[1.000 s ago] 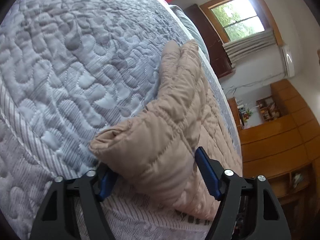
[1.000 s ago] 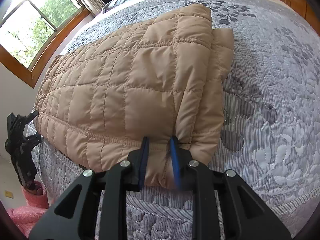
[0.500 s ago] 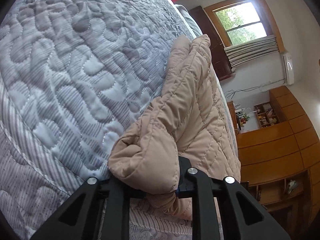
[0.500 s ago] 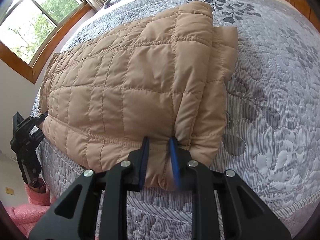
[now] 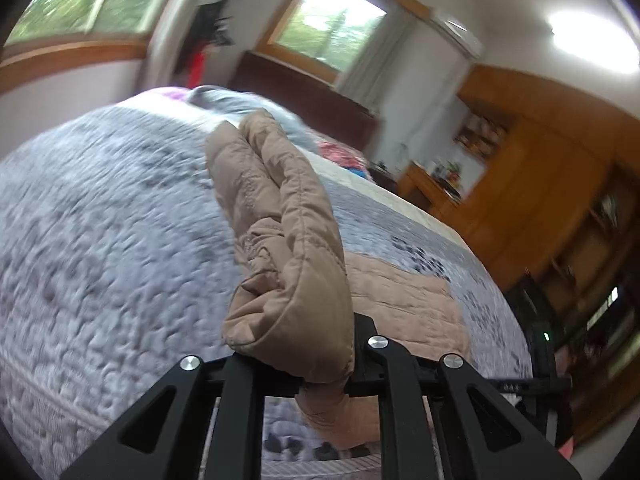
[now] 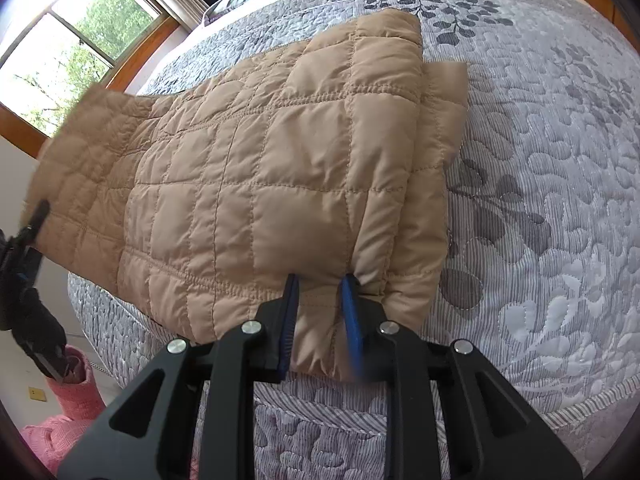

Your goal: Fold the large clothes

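Note:
A tan quilted jacket point(image 6: 280, 152) lies flat across the grey patterned bed quilt point(image 6: 540, 160). My right gripper point(image 6: 320, 292) is shut on its near hem by the folded right edge, blue pads pinching the fabric. My left gripper point(image 5: 300, 344) holds the jacket's other end point(image 5: 280, 240), its jaws still closing, with a thick bunch of fabric pressed between them. That end hangs raised above the quilt point(image 5: 100, 220). In the right wrist view the lifted corner point(image 6: 80, 128) stands up at the far left, with the left gripper point(image 6: 24, 236) below it.
The bed's edge runs just under both grippers. A pink knitted sleeve point(image 6: 76, 384) shows at the lower left. Wooden wardrobes and shelves point(image 5: 540, 160) stand beyond the bed's far side, with windows point(image 5: 336, 36) behind the headboard.
The left gripper went from open around the jacket's end to shut on it, then rose and rolled, lifting that end off the bed. The right gripper kept its grip and stayed put.

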Demonstrator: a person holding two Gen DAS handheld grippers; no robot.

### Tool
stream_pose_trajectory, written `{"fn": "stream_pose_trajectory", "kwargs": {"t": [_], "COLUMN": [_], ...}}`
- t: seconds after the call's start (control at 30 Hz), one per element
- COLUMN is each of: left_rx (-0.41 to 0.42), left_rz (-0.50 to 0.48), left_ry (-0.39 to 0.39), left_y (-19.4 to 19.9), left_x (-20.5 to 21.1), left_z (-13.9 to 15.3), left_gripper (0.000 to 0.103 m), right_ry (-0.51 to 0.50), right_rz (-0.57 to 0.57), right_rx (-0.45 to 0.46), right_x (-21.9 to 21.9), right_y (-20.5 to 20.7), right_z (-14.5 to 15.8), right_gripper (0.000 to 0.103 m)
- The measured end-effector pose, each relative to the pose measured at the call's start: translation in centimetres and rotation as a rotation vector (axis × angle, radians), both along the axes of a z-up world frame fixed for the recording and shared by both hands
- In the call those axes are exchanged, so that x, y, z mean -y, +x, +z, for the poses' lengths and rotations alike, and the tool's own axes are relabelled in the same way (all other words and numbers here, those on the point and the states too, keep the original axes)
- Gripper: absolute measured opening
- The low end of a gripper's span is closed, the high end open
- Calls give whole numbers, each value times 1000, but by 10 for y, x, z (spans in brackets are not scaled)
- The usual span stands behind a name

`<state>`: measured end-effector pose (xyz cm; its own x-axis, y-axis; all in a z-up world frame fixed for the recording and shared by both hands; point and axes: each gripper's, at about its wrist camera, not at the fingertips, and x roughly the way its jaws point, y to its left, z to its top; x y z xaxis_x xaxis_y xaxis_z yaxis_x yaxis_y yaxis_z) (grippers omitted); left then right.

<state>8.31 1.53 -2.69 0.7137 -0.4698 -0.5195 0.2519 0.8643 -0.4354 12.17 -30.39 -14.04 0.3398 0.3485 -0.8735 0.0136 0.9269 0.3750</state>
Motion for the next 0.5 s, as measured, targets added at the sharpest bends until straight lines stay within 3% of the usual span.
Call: {"fn": "stream_pose_trajectory", "kwargs": {"t": [0.23,0.5], "left_rx": [25,-94], "left_rz": [-234,-377], "left_ry": [137,232], "left_y": [7,18], "left_x": [87,142], "left_z": [11,-29], "left_gripper": [13,14], "right_ry": [9,9], "right_rz": [1,8], "right_rx": [-2,-6], "right_x": [-2,0], "right_y": [2,3], "right_z": [-2,-2], "right_gripper": [22,22]}}
